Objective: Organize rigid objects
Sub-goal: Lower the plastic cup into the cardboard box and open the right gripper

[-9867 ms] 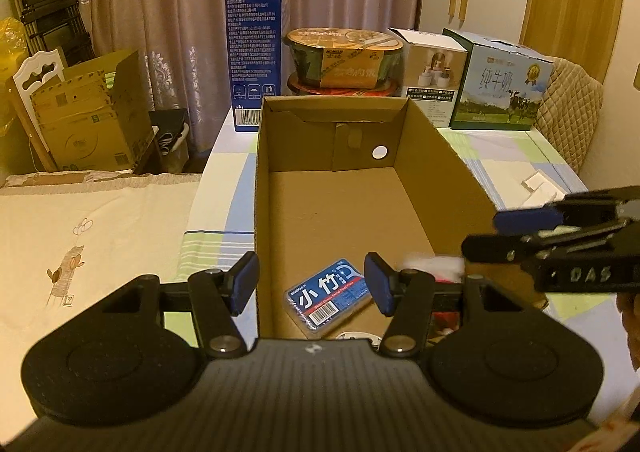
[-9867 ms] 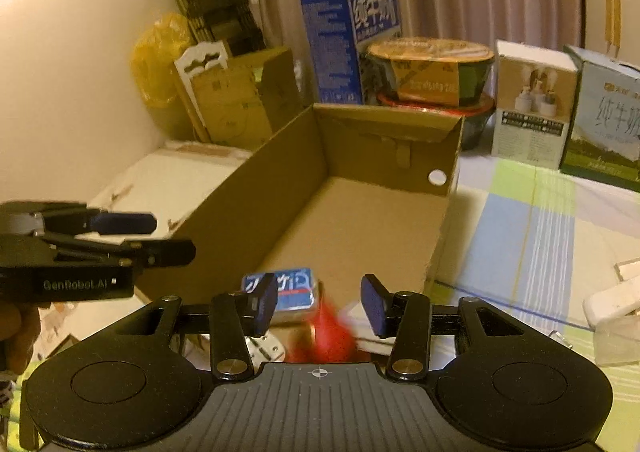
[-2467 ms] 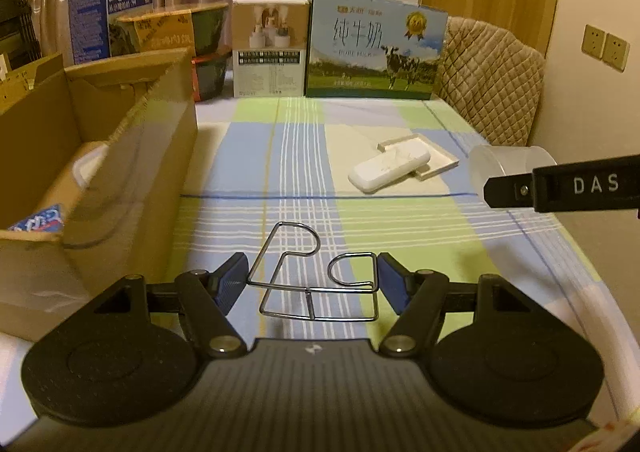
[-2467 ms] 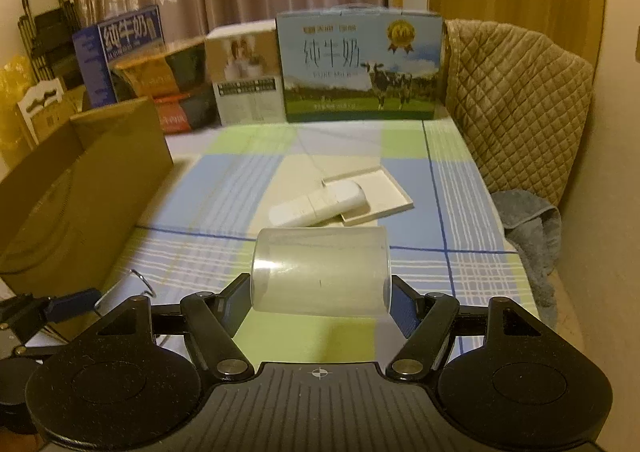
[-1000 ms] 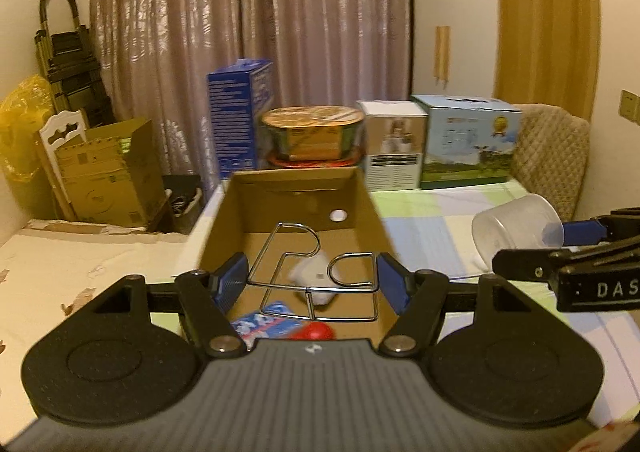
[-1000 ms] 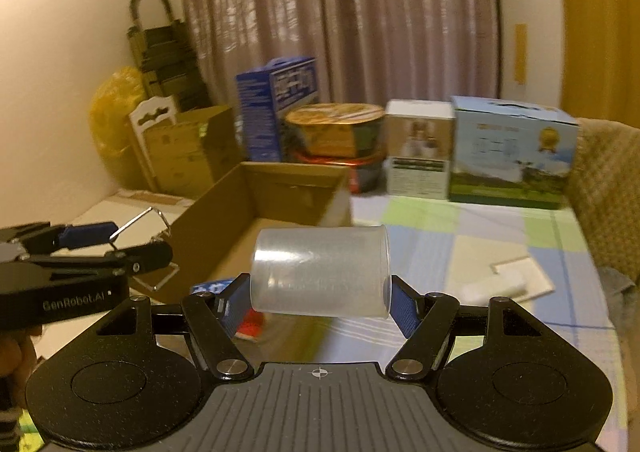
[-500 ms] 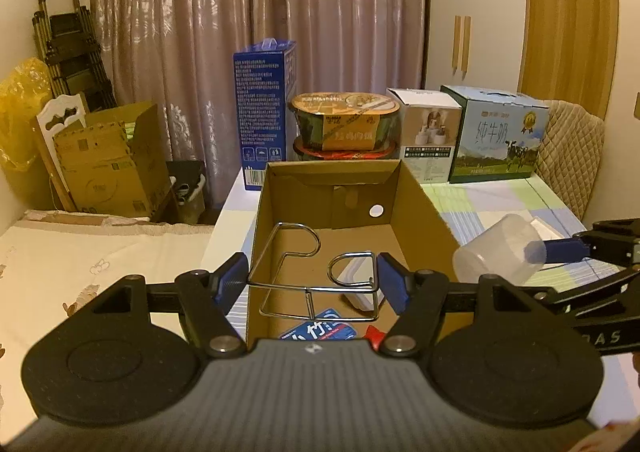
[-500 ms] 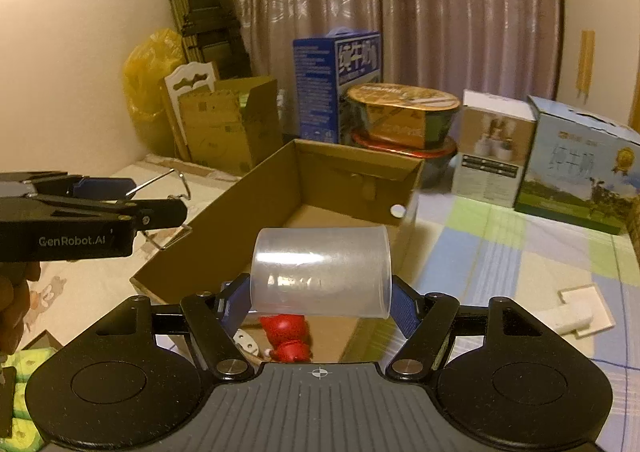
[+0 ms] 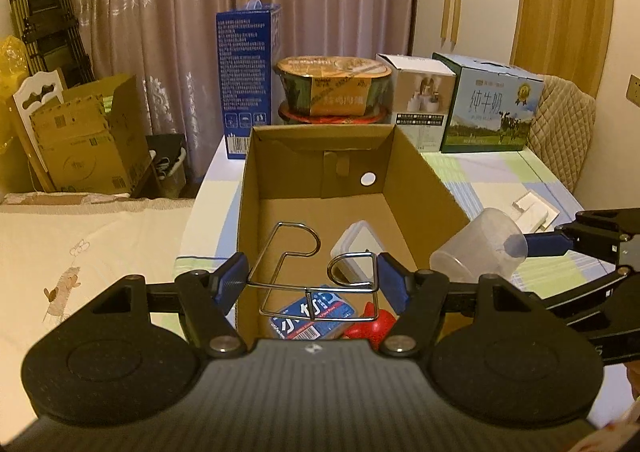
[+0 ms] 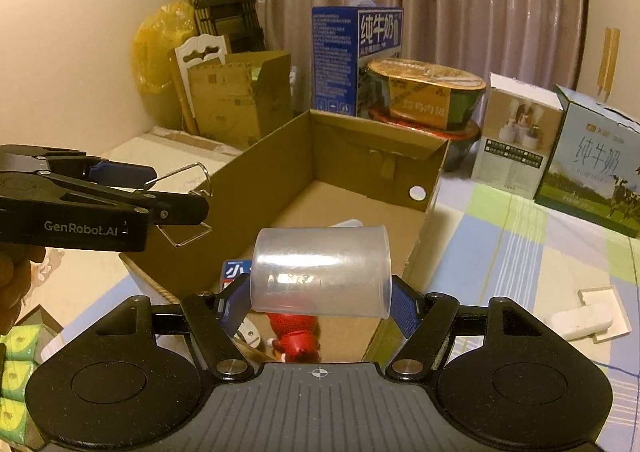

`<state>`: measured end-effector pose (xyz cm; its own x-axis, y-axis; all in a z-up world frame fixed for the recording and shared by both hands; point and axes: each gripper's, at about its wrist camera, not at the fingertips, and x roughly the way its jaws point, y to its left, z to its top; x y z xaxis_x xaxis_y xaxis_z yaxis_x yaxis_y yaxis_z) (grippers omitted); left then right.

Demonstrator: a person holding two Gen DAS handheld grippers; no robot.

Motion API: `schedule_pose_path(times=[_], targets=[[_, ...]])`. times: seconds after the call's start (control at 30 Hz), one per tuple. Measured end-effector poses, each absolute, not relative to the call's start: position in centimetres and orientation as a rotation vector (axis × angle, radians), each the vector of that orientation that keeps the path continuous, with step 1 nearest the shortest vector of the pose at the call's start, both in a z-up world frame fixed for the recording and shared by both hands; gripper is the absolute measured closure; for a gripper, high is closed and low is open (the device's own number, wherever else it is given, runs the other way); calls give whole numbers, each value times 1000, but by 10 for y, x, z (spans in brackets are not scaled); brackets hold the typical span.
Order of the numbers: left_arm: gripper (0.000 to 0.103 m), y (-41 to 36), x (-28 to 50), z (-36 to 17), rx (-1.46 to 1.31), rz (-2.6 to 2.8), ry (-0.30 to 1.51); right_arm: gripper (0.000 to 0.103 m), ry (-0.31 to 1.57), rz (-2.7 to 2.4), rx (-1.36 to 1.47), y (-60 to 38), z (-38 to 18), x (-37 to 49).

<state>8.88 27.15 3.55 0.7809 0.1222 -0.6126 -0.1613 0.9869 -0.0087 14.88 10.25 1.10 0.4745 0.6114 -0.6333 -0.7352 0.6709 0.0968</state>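
My left gripper [image 9: 312, 284] is shut on a bent metal wire rack [image 9: 296, 276] and holds it over the near end of an open cardboard box [image 9: 424, 187]. Beside it, my right gripper [image 10: 320, 300] is shut on a clear plastic cup [image 10: 320, 268] lying sideways, above the box's near right corner. Inside the box lie a blue packet [image 9: 312, 316], a red toy [image 9: 372, 326] and a white lidded container [image 9: 356, 248]. In the left wrist view the cup [image 9: 476, 252] and right gripper [image 9: 560, 244] show at right; in the right wrist view the left gripper [image 10: 176, 191] and rack [image 10: 188, 203] at left.
Behind the box stand a blue carton [image 9: 248, 79], stacked noodle bowls [image 9: 332, 87], a white box [image 9: 420, 91] and a milk carton box [image 9: 488, 107]. A white remote on a tray [image 10: 588, 318] lies on the checked tablecloth [image 10: 520, 252] at right. Cardboard boxes [image 9: 84, 135] sit on the floor at left.
Both grippers have moved forward and down toward the cardboard box, which now looms larger; the rack and cup stay gripped as before.
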Motion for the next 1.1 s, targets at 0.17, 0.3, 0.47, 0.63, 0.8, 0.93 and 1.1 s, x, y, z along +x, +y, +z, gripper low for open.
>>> schedule_pose_path(times=[0.17, 0.3, 0.47, 0.63, 0.8, 0.93, 1.1], targets=[[37, 272, 96, 32, -61, 150, 669, 35, 694, 830, -197, 106, 9, 151], [37, 272, 101, 29, -66, 145, 675, 35, 699, 829, -196, 107, 7, 152], [37, 272, 104, 24, -71, 141, 686, 35, 708, 826, -198, 107, 3, 154], [36, 271, 107, 20, -75, 137, 692, 35, 714, 826, -190, 105, 2, 156], [31, 271, 108, 20, -67, 151, 690, 35, 716, 826, -187, 105, 2, 156], [31, 273, 105, 22, -75, 162, 682, 35, 716, 826, -187, 105, 2, 156], [31, 276, 102, 25, -76, 175, 679, 35, 718, 827, -184, 105, 1, 156]])
